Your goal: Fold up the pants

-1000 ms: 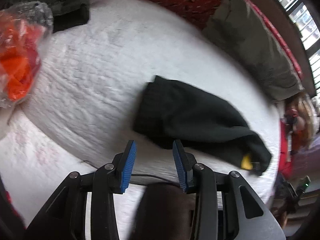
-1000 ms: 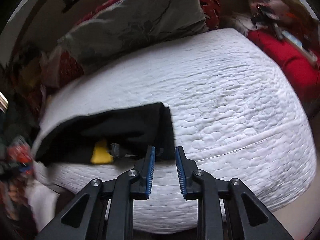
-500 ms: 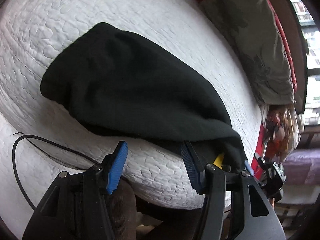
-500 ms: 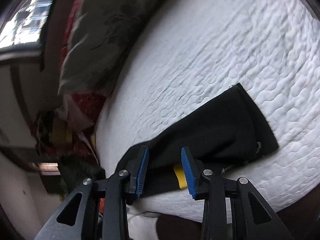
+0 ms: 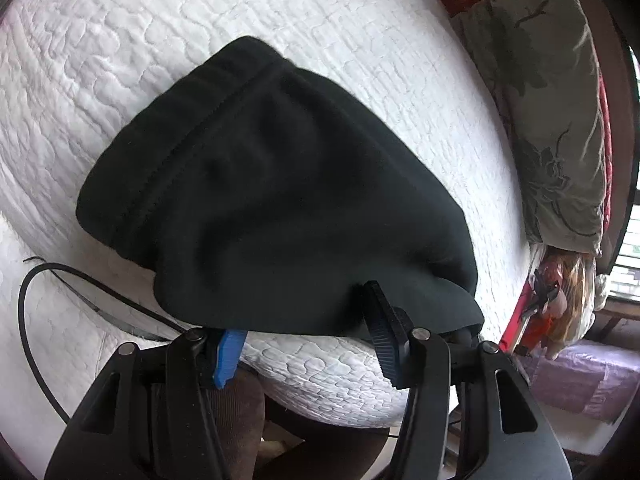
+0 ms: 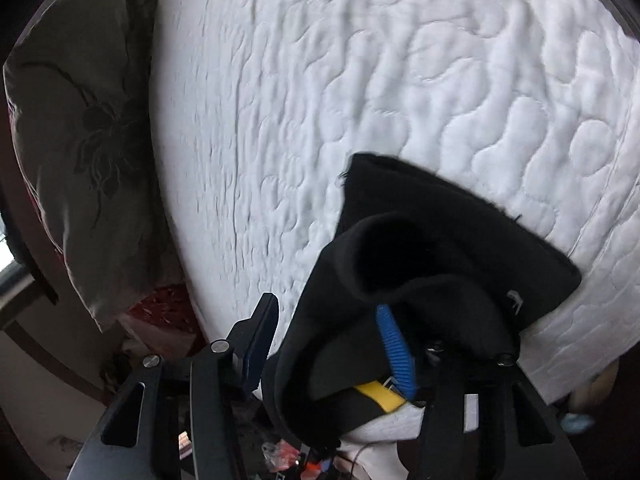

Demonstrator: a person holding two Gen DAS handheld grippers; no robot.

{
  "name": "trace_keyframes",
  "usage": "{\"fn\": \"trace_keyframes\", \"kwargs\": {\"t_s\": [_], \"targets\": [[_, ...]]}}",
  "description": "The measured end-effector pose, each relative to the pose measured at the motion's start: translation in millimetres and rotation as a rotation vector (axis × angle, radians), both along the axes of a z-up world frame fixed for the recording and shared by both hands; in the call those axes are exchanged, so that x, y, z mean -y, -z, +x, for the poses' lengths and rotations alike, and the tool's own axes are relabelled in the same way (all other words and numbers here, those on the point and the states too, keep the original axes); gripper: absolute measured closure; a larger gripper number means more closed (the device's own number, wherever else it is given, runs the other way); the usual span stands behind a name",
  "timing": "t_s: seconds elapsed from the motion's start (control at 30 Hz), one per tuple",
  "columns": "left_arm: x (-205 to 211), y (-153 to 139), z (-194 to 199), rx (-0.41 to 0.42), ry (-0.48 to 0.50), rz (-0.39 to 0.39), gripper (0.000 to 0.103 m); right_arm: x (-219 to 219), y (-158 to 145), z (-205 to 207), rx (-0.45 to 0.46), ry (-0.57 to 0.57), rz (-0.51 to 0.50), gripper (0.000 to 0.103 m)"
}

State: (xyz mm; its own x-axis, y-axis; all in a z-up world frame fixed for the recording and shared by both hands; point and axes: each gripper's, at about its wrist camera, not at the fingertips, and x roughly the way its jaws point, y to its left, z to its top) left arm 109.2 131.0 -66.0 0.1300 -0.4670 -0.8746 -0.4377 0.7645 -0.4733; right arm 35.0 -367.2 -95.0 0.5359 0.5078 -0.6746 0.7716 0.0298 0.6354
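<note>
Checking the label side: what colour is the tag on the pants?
Yellow tag on black pants, clearest in right wrist view.

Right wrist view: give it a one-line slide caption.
Open right gripper straddles the near edge of black pants on a white quilt.

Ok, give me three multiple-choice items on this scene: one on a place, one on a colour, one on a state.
1. Where do the pants lie?
A. on a wooden floor
B. on the white quilted bed, at its near edge
C. on the grey pillow

2. What colour are the pants?
A. black
B. red
C. white

3. How do the left gripper and right gripper stand?
A. both open, cloth edge between the fingers
B. both shut and bare
C. both out of view

Answers: 1 B, white quilting surrounds the cloth. 2 A, dark in both views. 3 A, a wide gap separates the blue pads.
</note>
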Motion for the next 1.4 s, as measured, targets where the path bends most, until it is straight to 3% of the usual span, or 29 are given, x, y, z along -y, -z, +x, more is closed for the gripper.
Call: {"fn": "trace_keyframes", "kwargs": {"t_s": [0.03, 0.1, 0.13, 0.2, 0.3, 0.33, 0.4, 0.47, 0.53, 0.6, 0.7, 0.77, 0.83, 0.9, 0.97, 1.0, 1.07, 1.1, 1.2, 1.3, 1.4], "targets": [[-1.2, 1.3, -0.7, -0.007, -0.004, 0.002, 0.061, -1.3, 1.0, -3.0, 0.013, -0.006, -0.015, 0.076], [-1.7, 4.5, -3.4, -0.016, -0.014, -0.001, 0.069, -2.0, 2.6, -10.0, 0.03, -0.03, -0.045, 0.1], [-2.6, 5.4, -5.3, -0.018, -0.021, -0.007, 0.075, -1.9, 4.2, -12.5, 0.041, -0.043, -0.053, 0.102], [-4.1, 3.7, -8.7, -0.004, -0.03, -0.024, 0.083, 3.3, 3.0, -21.9, 0.074, -0.05, -0.082, 0.103], [-9.1, -0.3, -10.9, 0.005, -0.022, -0.012, 0.084, 13.7, -12.4, -37.2, 0.141, -0.081, -0.182, 0.103], [-7.7, -0.8, -10.4, 0.003, -0.016, -0.012, 0.084, 16.8, -18.1, -37.4, 0.156, -0.105, -0.213, 0.098], [-4.9, -0.7, -8.9, 0.001, -0.016, -0.011, 0.084, 18.4, -30.0, -34.7, 0.174, -0.158, -0.223, 0.096], [-3.0, 0.0, -8.8, -0.001, -0.015, -0.012, 0.084, 27.1, -43.2, -41.5, 0.217, -0.142, -0.25, 0.087], [2.7, 0.7, -8.4, 0.0, -0.01, -0.008, 0.084, 36.5, -54.5, -40.2, 0.232, -0.148, -0.319, 0.055], [4.6, 0.2, -8.7, -0.004, -0.008, -0.008, 0.084, 42.3, -62.2, -34.9, 0.224, -0.177, -0.388, 0.051], [12.1, -0.6, -9.4, -0.003, -0.014, -0.029, 0.083, 43.7, -62.7, -23.4, 0.221, -0.26, -0.448, 0.051], [15.8, 0.2, -9.3, -0.005, -0.012, -0.042, 0.078, 33.4, -66.8, -8.8, 0.236, -0.325, -0.499, 0.051], [18.8, 1.1, -7.7, -0.01, -0.014, -0.046, 0.066, 21.6, -68.2, 1.0, 0.232, -0.41, -0.547, 0.051], [21.4, 2.6, -4.8, -0.015, -0.024, -0.052, 0.064, 11.5, -68.1, 9.4, 0.221, -0.485, -0.598, 0.053], [25.7, 3.1, 0.2, -0.013, -0.03, -0.052, 0.064, -3.1, -68.0, 16.4, 0.199, -0.592, -0.671, 0.073], [26.2, 2.9, 2.0, -0.01, -0.035, -0.045, 0.065, -7.5, -68.9, 18.5, 0.199, -0.622, -0.695, 0.096], [25.1, 3.6, 6.8, -0.014, -0.057, -0.04, 0.071, -16.1, -73.2, 21.4, 0.205, -0.698, -0.764, 0.1], [23.9, 4.1, 8.6, -0.016, -0.074, -0.043, 0.084, -16.8, -76.0, 18.3, 0.216, -0.712, -0.79, 0.1], [17.7, 0.5, 20.3, -0.028, -0.126, -0.083, 0.098, -21.7, -89.3, 18.1, 0.25, -0.736, -0.856, 0.1], [6.2, -25.0, 28.6, 0.043, -0.178, -0.155, 0.1, -11.7, -102.6, 19.3, 0.274, -0.731, -0.909, 0.1], [0.4, -47.9, 27.5, 0.135, -0.159, -0.12, 0.1, 4.3, -137.8, 25.7, 0.408, -0.643, -0.912, 0.101]]}}
